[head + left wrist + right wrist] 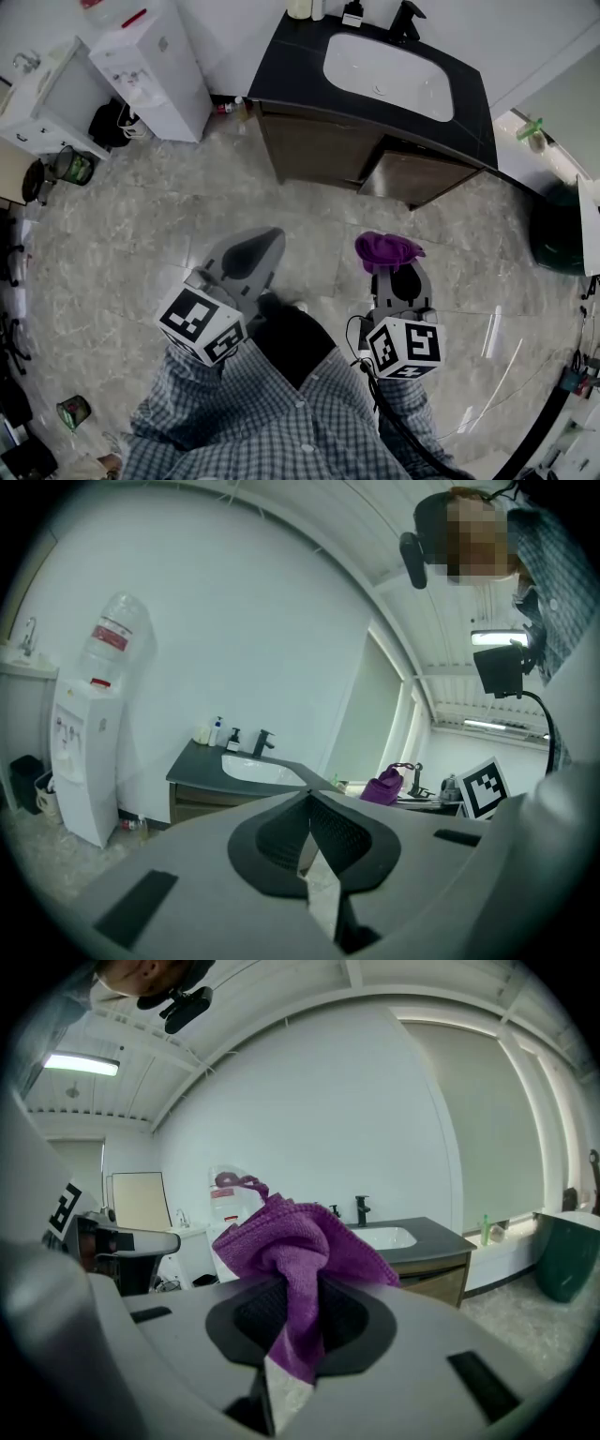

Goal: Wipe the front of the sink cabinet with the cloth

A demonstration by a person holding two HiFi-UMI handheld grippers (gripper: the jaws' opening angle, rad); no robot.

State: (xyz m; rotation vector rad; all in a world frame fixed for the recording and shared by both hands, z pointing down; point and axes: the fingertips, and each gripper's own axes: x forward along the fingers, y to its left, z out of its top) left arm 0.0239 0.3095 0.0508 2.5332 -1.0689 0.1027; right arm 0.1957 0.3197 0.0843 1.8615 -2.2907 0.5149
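A checked shirt [272, 422] fills the bottom of the head view, with both arms held out forward over a grey marbled floor [141, 216]. Just beyond the sleeves sit the two marker cubes, one on each gripper.

The left gripper [265, 242] points up and slightly right. In its own view the jaws are brought together at the tips with nothing between them.

The right gripper [392, 272] is clamped on the cloth [386, 247], a purple one. The right gripper view shows a fold of it pinched between the jaws, the rest bunched in a loose wad over the tips and a short tail hanging back toward the camera.

The cloth is up in the air, well apart from the cabinet [309, 148], which stands ahead across open floor. The cabinet has a brown wood front under a dark top [281, 66], with a white oval sink [389, 66] set into it and a black tap [406, 19] at the back edge. A few bottles stand at the back of the top, left of the tap. The cabinet's right-hand panel [412, 178] looks angled against the rest of the front; I cannot tell whether it is ajar.

A white water dispenser [155, 66] stands against the wall left of the cabinet. A dark green bin [553, 234] sits at the far right.
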